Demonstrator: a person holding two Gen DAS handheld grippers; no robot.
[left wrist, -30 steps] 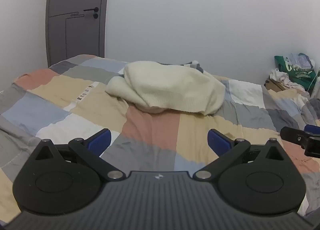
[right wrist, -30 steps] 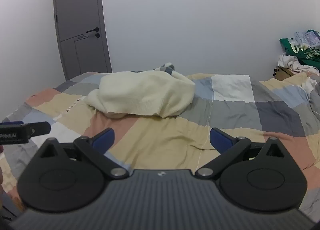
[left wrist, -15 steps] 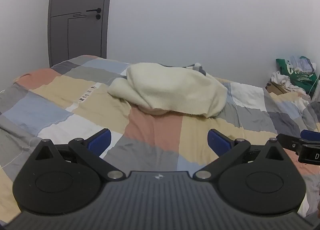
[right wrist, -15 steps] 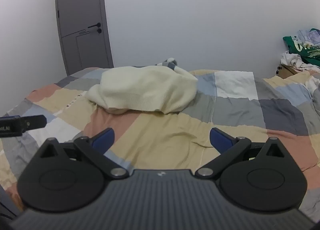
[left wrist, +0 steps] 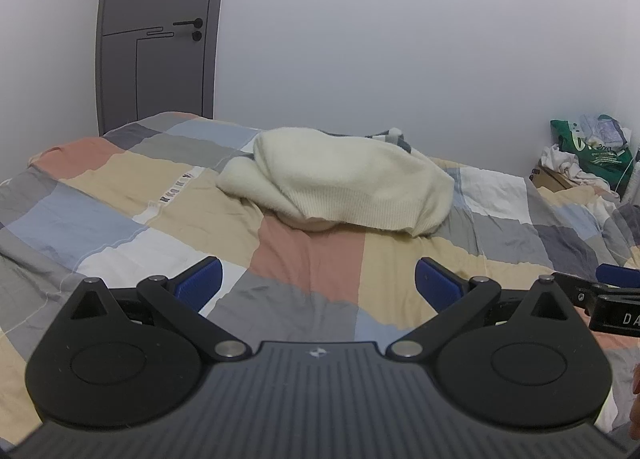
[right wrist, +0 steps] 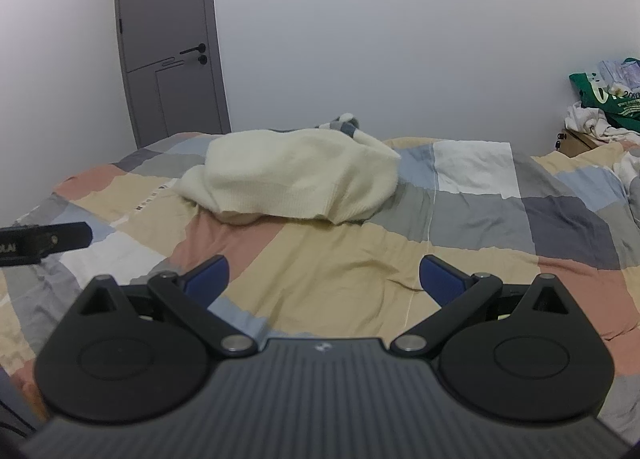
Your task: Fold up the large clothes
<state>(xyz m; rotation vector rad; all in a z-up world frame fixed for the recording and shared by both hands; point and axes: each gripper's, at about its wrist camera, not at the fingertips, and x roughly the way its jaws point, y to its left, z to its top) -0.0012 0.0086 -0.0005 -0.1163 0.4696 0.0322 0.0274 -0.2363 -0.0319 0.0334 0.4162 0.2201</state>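
Observation:
A cream knit sweater (left wrist: 344, 183) lies crumpled in a heap on the bed's checked quilt (left wrist: 312, 263), with a grey-and-white striped piece peeking out behind it. It also shows in the right wrist view (right wrist: 292, 179). My left gripper (left wrist: 318, 283) is open and empty, held above the quilt well short of the sweater. My right gripper (right wrist: 324, 279) is open and empty, also short of the sweater. The right gripper's tip shows at the left wrist view's right edge (left wrist: 600, 291); the left gripper's tip shows at the right wrist view's left edge (right wrist: 44, 239).
A grey door (left wrist: 156, 43) stands at the back left, by a plain white wall. A green bag (left wrist: 592, 151) and a pile of clothes sit beside the bed at the far right. The quilt (right wrist: 480, 219) spreads wide on all sides of the sweater.
Both grippers have risen slightly and drifted a little; the sweater sits a bit lower and further right in the views. Both stay open and the sweater has not moved.

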